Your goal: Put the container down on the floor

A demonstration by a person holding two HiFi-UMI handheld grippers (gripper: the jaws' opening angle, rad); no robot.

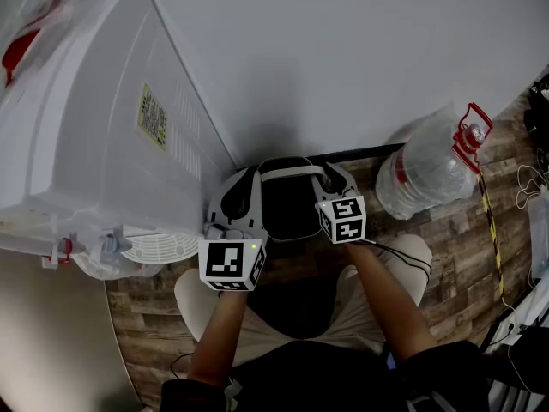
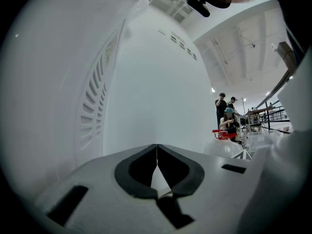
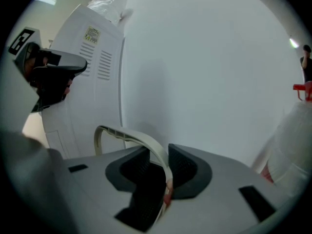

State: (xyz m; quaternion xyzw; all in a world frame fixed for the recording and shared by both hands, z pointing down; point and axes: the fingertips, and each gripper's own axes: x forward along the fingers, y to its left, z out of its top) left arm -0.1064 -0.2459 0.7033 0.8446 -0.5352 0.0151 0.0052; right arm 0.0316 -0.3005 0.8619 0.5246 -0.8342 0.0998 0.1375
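Jaws of the right gripper [image 3: 158, 159] are clamped on the thin handle [image 3: 130, 134] of the container [image 1: 287, 215], which is held at the foot of the cabinet [image 1: 103, 101]. The left gripper [image 2: 157, 156] is closed tip to tip. With one narrow hold, the handle may be let slip and the container swung against the cabinet.

Bright, even indoor light from overhead, ceiling light [image 2: 213, 89] a small flare, white wall [image 1: 343, 58] near washed out, soft grey shadow at its foot, gripper views fisheye-bent with black corners, right claw [image 3: 158, 153] slightly soft.
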